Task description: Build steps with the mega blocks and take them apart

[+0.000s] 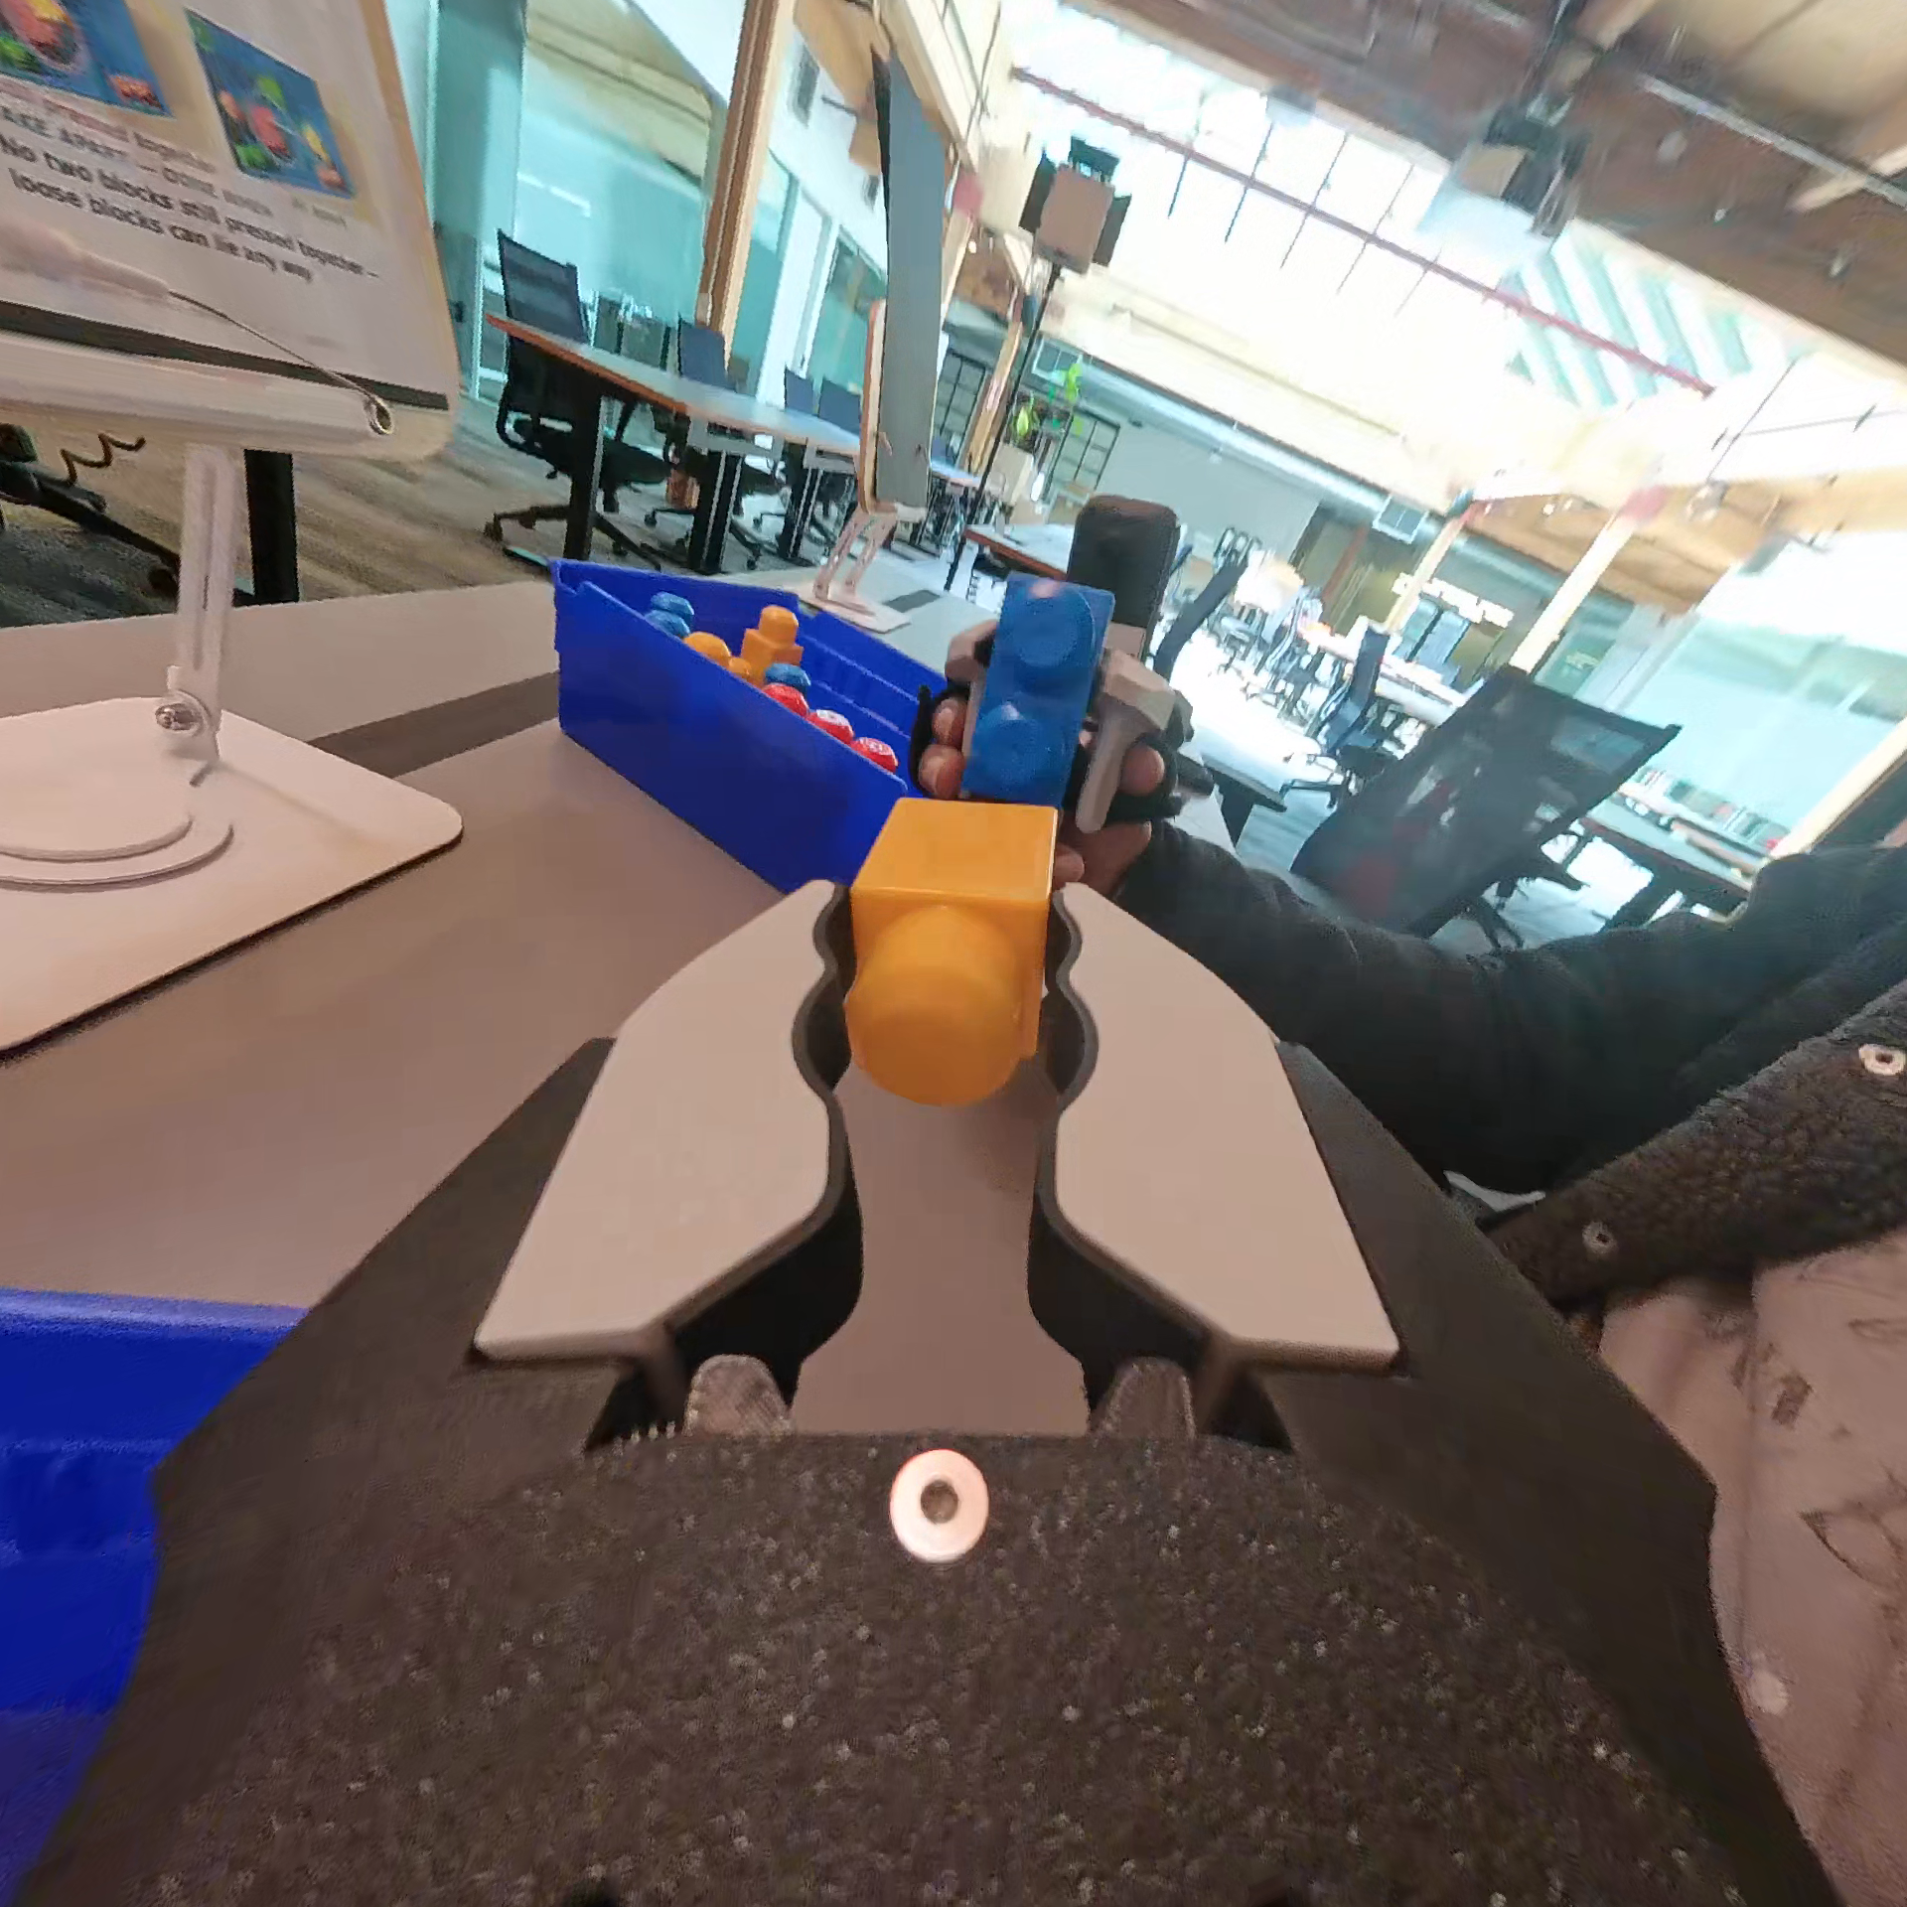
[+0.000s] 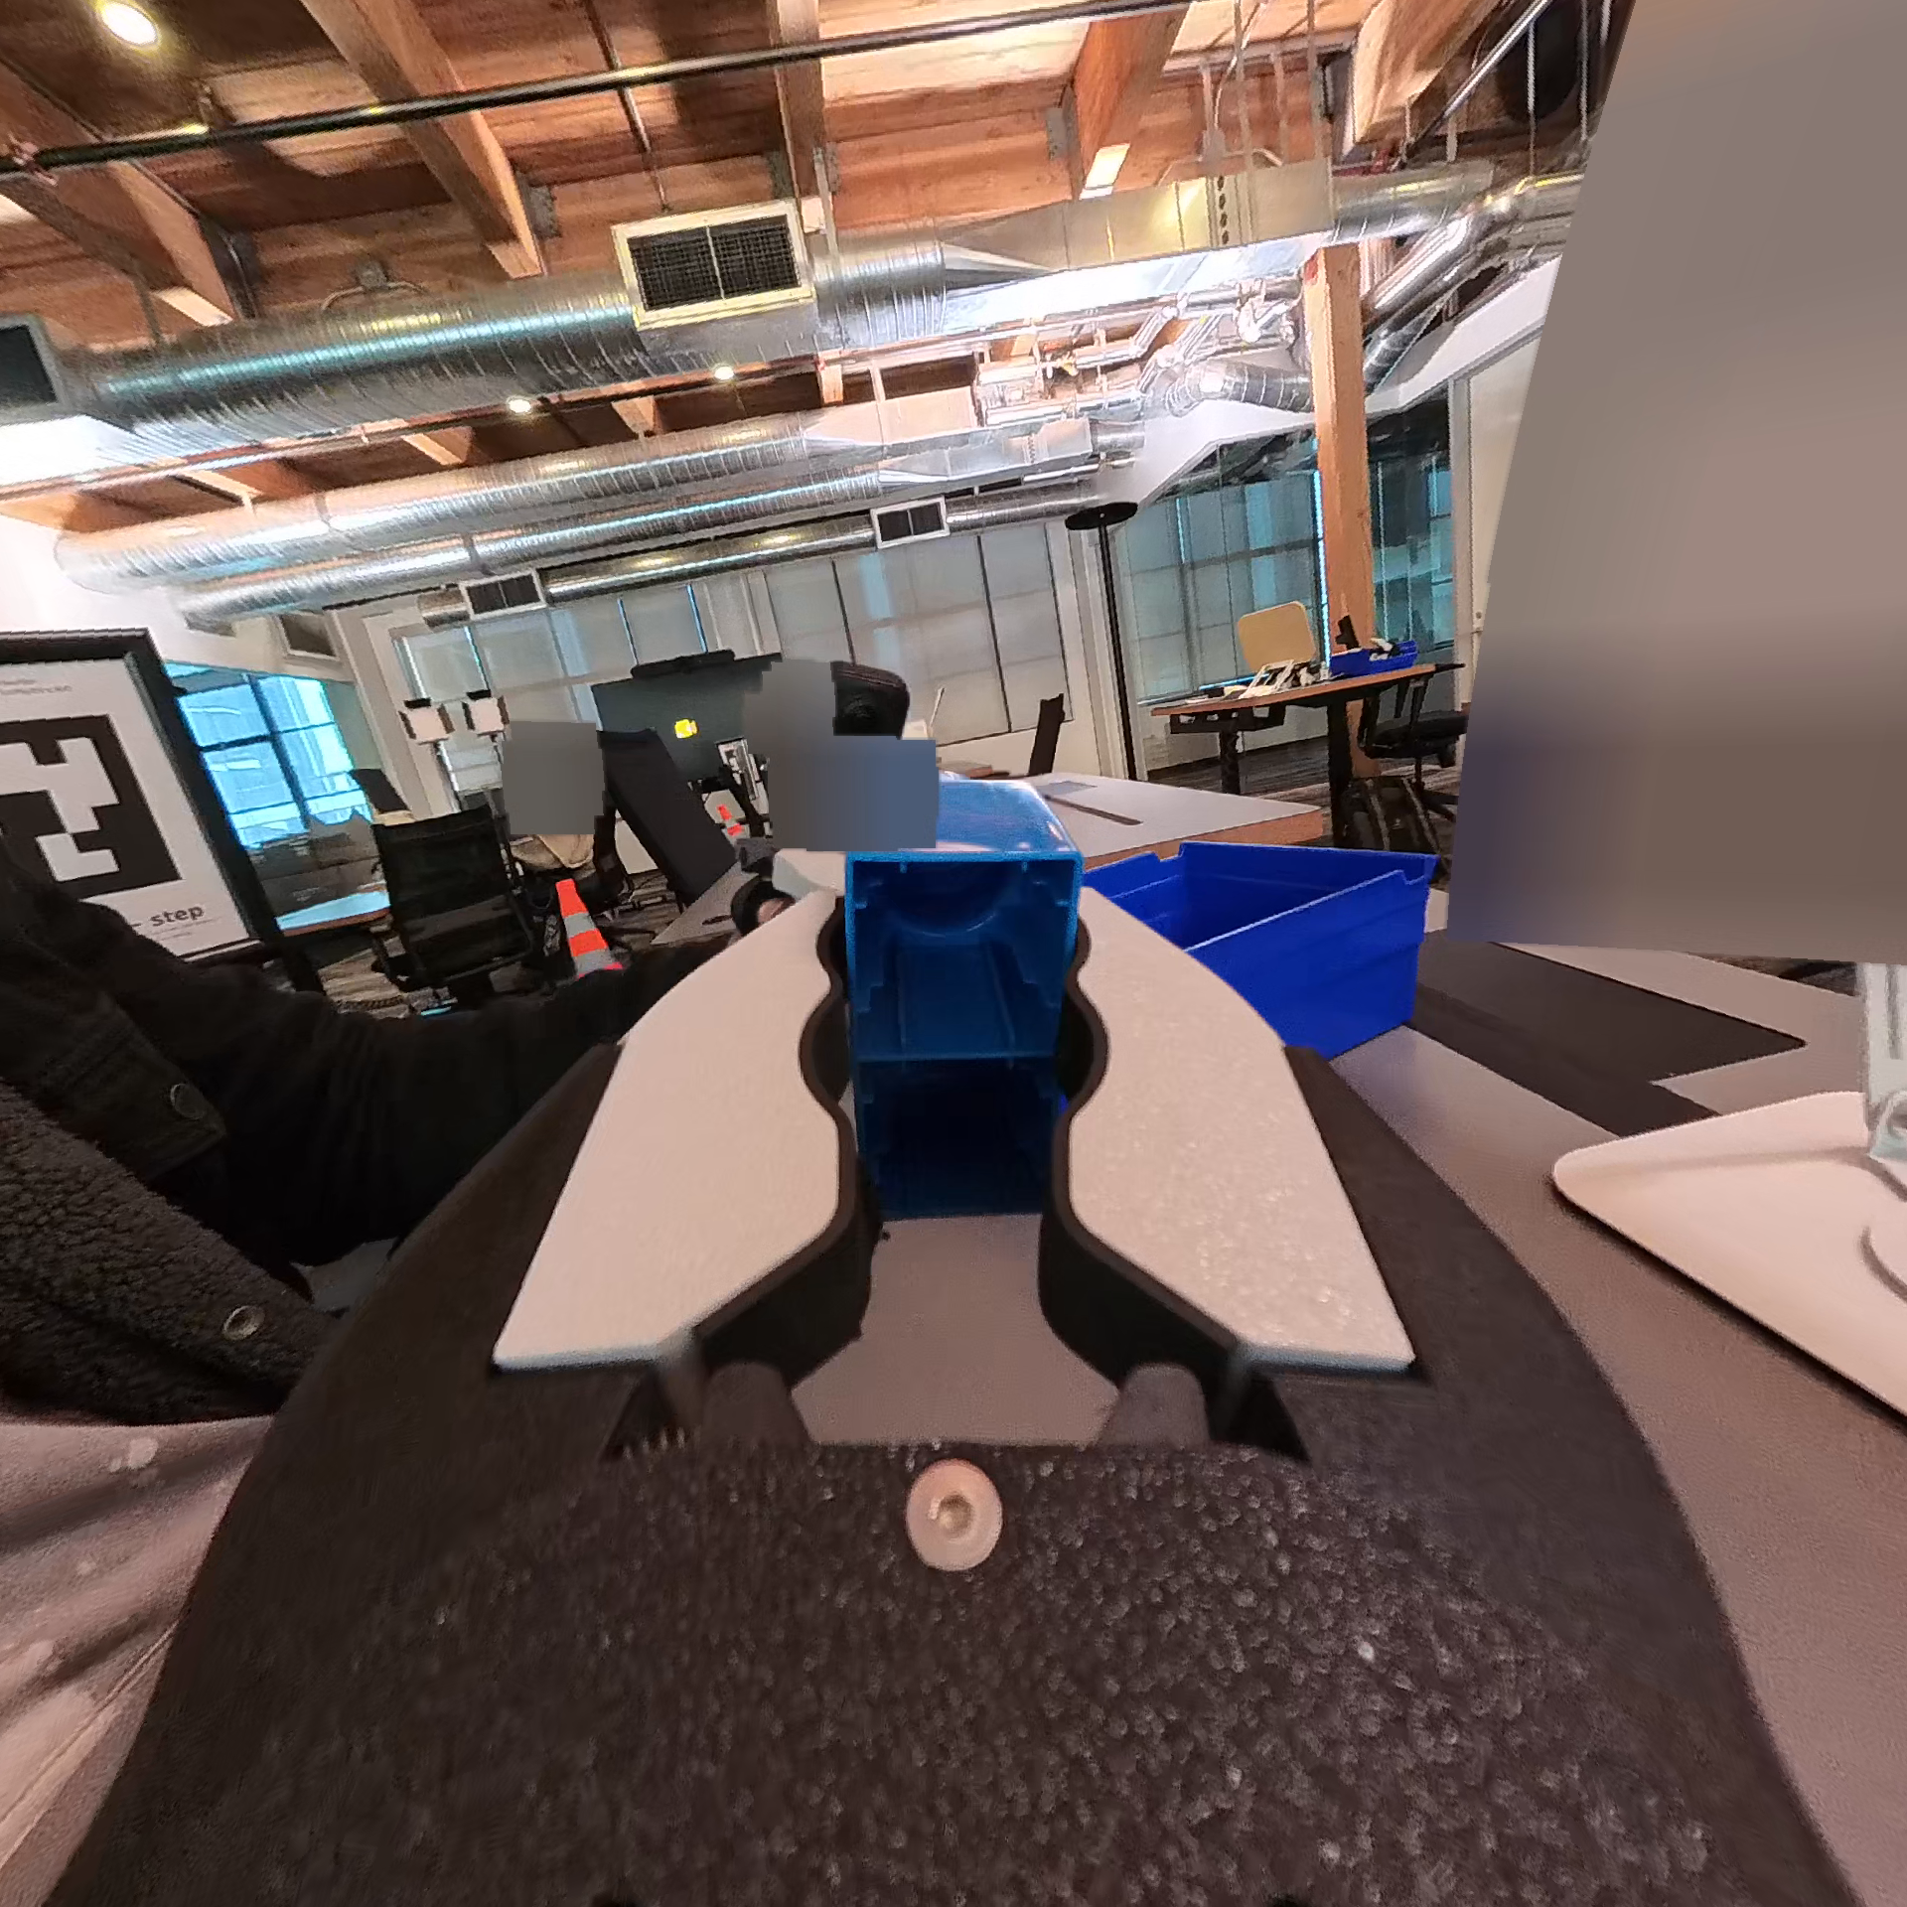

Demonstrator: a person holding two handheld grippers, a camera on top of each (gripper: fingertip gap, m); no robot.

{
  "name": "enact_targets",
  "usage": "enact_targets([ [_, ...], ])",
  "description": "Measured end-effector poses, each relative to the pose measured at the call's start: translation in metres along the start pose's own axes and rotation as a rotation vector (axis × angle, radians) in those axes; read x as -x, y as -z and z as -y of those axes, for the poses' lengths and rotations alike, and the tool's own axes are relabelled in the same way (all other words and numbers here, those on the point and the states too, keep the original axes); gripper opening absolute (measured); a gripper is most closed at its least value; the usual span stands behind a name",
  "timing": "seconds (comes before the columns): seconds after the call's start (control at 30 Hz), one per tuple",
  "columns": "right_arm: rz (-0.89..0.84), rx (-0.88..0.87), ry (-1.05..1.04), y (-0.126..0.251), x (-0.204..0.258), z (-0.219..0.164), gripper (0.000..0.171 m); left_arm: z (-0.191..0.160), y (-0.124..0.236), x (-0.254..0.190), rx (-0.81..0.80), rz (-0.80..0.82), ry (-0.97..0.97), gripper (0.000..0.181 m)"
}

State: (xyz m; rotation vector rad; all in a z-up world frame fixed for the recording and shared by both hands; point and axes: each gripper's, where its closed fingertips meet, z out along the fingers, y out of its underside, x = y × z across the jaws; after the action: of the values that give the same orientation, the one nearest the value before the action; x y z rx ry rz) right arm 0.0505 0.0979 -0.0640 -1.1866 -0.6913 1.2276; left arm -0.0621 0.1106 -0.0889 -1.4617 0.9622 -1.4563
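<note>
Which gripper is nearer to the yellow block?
Left. The left gripper is shut on the yellow block; the right gripper, holding a blue block, is just beyond it.

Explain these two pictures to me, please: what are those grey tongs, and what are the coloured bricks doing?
No robot here: a person holds a hand-held two-finger gripper in each hand, each carrying a camera looking along its fingers. One picture comes from the left gripper, shut on a yellow block with one stud. The other comes from the right gripper, shut on a blue block, seen from its hollow underside. The left view also shows that blue block's two studs. On the grey table sits a blue bin with more blocks, beside a white stand.
</note>
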Motion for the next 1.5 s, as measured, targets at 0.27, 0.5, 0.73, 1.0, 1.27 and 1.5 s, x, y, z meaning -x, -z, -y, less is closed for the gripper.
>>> enact_targets([
  [0.27,0.050,0.116,-0.023,-0.020,0.011,-0.028,0.036,-0.005,-0.011,-0.005,-0.014,-0.011,-0.036,0.035],
  [0.5,0.067,0.170,-0.039,-0.032,0.016,-0.047,0.036,-0.012,-0.026,-0.012,0.003,-0.031,-0.046,0.035],
  [0.73,0.082,0.200,-0.051,-0.037,0.019,-0.056,0.036,-0.012,-0.034,-0.019,-0.003,-0.042,-0.061,0.035],
  [1.0,0.091,0.295,-0.064,-0.037,0.022,-0.072,0.036,-0.019,-0.035,-0.020,0.069,-0.021,-0.108,0.036],
  [1.27,0.106,0.382,-0.047,-0.037,0.026,-0.090,0.036,-0.036,-0.030,-0.020,0.210,-0.010,-0.171,0.036],
  [1.5,0.112,0.284,-0.051,-0.043,0.029,-0.071,0.037,-0.015,-0.032,-0.027,0.079,-0.009,-0.228,0.035],
])
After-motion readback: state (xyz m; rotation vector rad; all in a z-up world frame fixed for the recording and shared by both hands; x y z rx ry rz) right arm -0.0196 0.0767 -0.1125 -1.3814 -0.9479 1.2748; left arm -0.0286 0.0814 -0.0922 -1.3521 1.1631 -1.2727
